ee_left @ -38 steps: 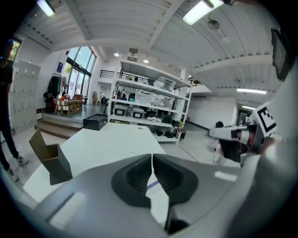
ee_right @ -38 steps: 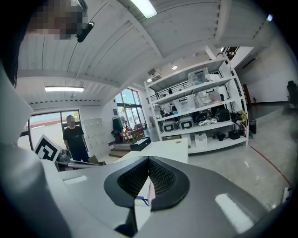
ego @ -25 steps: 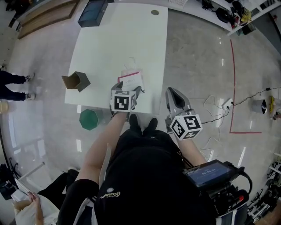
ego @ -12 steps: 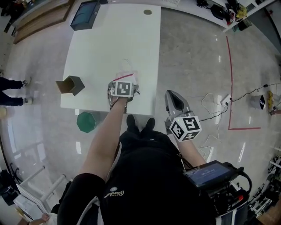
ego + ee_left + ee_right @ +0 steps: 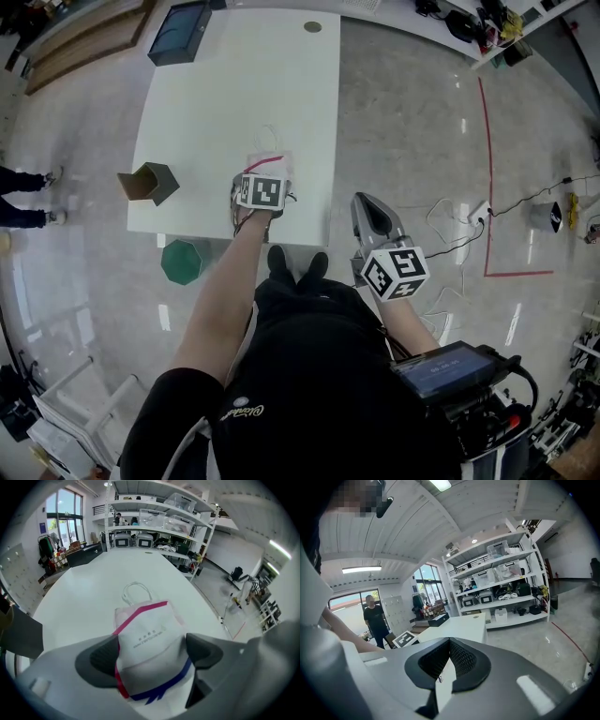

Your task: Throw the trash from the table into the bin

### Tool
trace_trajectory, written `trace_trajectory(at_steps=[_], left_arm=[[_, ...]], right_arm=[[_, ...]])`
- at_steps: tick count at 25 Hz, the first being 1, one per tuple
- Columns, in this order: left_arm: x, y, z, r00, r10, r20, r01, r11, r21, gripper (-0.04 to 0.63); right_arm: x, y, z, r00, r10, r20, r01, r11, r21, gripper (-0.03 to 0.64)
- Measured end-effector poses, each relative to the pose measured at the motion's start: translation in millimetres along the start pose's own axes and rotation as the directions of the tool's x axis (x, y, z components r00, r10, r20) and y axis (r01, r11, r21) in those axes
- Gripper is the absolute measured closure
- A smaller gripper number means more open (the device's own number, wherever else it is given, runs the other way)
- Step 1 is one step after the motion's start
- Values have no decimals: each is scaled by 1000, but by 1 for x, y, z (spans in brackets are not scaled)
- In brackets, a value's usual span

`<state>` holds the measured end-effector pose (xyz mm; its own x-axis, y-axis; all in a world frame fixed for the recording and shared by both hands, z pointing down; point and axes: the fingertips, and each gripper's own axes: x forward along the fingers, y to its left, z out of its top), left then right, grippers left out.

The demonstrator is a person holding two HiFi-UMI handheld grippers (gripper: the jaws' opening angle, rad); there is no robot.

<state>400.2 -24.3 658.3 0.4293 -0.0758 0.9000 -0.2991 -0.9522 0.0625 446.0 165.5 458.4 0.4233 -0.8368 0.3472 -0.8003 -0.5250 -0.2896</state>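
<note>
White table [image 5: 244, 94] on a glossy grey floor [image 5: 412, 141], storage shelves [image 5: 154, 522] at the far end. The left claw [image 5: 151, 652] hangs over the table's near edge, jaws wide and just closing in. The paper bag [image 5: 145, 630] lies flat between them, handle toward 12 o'clock. The right claw [image 5: 450, 648] sits off the table at 3 o'clock, jaws pinched together. A cardboard box [image 5: 150, 182] stands on the table at 9 o'clock and a green bin [image 5: 180, 262] on the floor at 8; their contents can't be made out.

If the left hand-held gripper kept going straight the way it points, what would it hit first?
Most likely the white paper bag lying on the white table: it sits between the jaws of the left hand-held gripper, which have just been closing around it.
</note>
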Motion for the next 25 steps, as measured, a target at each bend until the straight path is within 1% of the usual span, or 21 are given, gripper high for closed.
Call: trace_trajectory(at_steps=[2,4,6,7,10,12,15,17,19,22,24,25], left_arm=[[-3,-1,1,1000,-5,1,5,1000,8,168],[-8,-2,2,1000,-14,9,14,1000,2,220],[-12,-6,1,999,-35,8,35,999,5,308],[-12,-10,-1,999,-48,3,48,999,12,367],[-14,-21,-6,996,-84,-3,84,996,33,464],[-20,-27,-4,995,-100,21,99,994,46,514],[-36,-32,7,989,-110,98,104,992,66,545],[-51,-32,15,980,-125,156,120,992,44,551],[-70,-32,23,966,-144,214,142,990,24,554],[-103,-31,34,937,-157,311,158,987,21,557],[-121,-32,36,922,-162,351,166,986,18,558],[-127,-33,36,918,-162,363,167,986,19,558]], right_arm=[[1,4,1,1000,6,2,-6,1000,-4,615],[0,8,2,1000,11,2,-11,1000,-9,615],[-1,11,4,1000,16,5,-16,1000,-15,615],[-1,12,5,1000,18,7,-18,1000,-19,615],[0,16,8,1000,22,14,-22,999,-28,615],[-1,17,10,1000,23,20,-22,999,-30,615],[-5,17,14,999,21,33,-20,999,-31,615],[-7,14,17,999,18,43,-16,999,-29,615],[-8,12,20,998,15,56,-14,1000,-27,615],[-9,11,26,997,18,77,-16,999,-29,615],[-9,9,28,996,23,85,-20,999,-32,615],[-10,9,29,996,26,88,-23,999,-34,615]])
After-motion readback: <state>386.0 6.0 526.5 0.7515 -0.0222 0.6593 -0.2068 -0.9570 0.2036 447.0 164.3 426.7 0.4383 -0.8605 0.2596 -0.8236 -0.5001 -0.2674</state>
